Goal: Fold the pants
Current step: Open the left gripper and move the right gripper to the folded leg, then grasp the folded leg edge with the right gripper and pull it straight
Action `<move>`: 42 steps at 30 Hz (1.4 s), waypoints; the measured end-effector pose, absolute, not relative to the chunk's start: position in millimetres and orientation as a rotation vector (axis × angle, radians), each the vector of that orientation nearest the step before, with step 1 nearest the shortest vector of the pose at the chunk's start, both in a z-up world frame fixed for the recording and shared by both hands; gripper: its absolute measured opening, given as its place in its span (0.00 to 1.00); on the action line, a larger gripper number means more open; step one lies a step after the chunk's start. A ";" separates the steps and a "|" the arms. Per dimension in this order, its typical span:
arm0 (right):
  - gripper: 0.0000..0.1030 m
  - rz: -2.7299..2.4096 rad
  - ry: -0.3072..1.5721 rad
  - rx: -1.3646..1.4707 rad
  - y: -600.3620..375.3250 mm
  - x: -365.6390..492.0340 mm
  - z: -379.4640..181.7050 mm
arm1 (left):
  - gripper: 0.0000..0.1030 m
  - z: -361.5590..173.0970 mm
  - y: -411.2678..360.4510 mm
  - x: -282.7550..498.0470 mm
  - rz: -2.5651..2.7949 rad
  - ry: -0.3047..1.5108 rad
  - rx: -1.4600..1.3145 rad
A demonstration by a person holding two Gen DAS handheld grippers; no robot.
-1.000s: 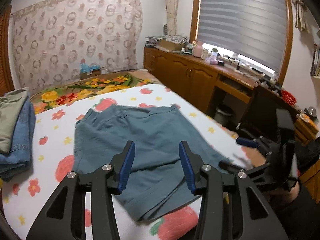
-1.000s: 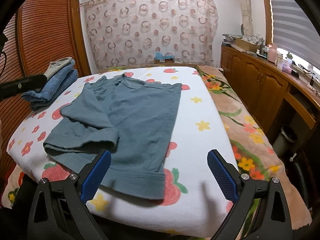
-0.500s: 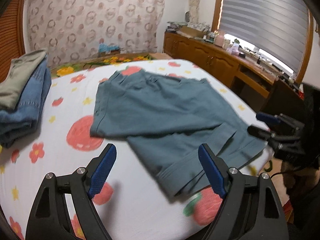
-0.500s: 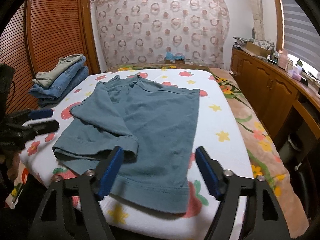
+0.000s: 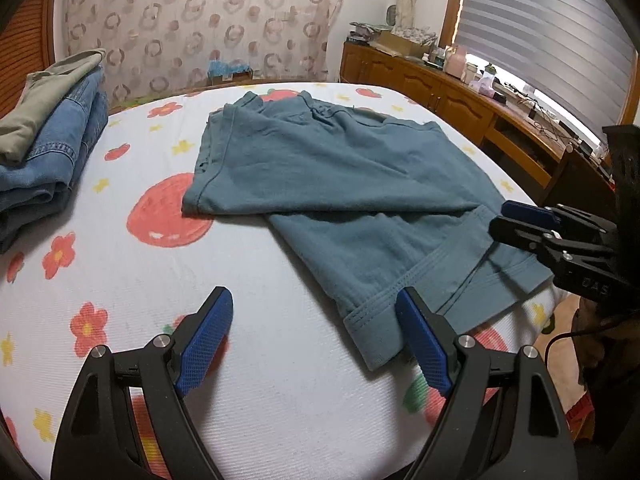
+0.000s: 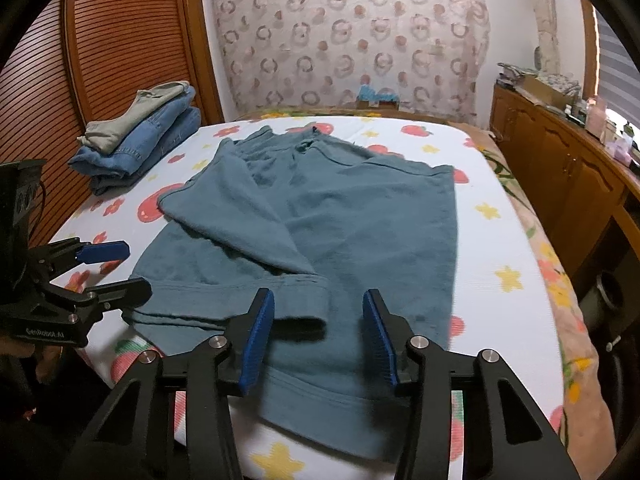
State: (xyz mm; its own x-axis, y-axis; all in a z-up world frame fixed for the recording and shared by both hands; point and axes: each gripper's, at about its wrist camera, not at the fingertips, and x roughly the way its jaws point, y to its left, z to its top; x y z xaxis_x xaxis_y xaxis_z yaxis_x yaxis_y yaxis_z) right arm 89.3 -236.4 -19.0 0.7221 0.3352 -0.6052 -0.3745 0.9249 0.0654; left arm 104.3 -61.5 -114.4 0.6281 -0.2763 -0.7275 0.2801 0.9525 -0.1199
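Note:
Teal pants [image 5: 340,184] lie on the bed, one leg folded slantwise over the other, hems toward me. My left gripper [image 5: 314,312] hangs low over the sheet, open wide; its right finger sits beside the near hem corner, with no cloth between the pads. In the right wrist view the pants [image 6: 360,220] spread ahead. My right gripper [image 6: 318,304] hovers over the hem of the folded-over leg. Its jaws are closing, with cloth lying below the gap and the pads not pressing on it. Each view shows the other gripper: the right gripper [image 5: 508,220], the left gripper [image 6: 124,270].
The bed sheet [image 5: 120,260] is white with strawberries and flowers. A stack of folded jeans and grey trousers [image 6: 148,144] sits at the bed's far left. A wooden cabinet [image 6: 560,168] runs along the right, and a slatted wooden door [image 6: 120,40] stands on the left.
My left gripper opened from narrow to wide and sank toward the sheet beside the hem corner. The right gripper's jaws narrowed from wide apart as it slid in over the hem.

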 end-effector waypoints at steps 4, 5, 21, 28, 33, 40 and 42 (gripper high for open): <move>0.36 0.400 0.681 -0.062 -232.8 94.3 -21.2 | 0.82 -114.1 -60.6 103.4 -0.324 0.822 0.002; 0.34 0.391 0.688 -0.063 -231.9 95.9 -21.7 | 0.82 -114.3 -60.7 102.6 -0.325 0.818 0.004; 0.08 0.396 0.649 -0.039 -226.7 90.0 -13.5 | 0.82 -113.7 -61.5 100.2 -0.318 0.812 -0.004; 0.07 0.380 0.564 -0.025 -234.1 66.5 6.3 | 0.82 -105.0 -61.1 95.9 -0.328 0.791 -0.020; 0.07 0.368 0.522 -0.030 -243.8 45.6 14.9 | 0.82 -97.4 -61.7 92.5 -0.335 0.768 -0.023; 0.07 0.338 0.511 -0.029 -255.2 26.7 13.7 | 0.82 -94.7 -69.7 92.2 -0.356 0.763 -0.010; 0.07 0.327 0.513 -0.024 -259.3 22.2 11.9 | 0.82 -94.5 -72.4 92.0 -0.360 0.767 -0.007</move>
State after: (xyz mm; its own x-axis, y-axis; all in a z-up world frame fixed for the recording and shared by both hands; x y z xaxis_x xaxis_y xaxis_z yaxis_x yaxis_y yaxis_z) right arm 22.2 -259.3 11.9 0.8205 0.3015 -0.4857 -0.3137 0.9477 0.0585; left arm 92.0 -72.4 -94.5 0.6621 -0.3210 -0.6772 0.3160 0.9390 -0.1361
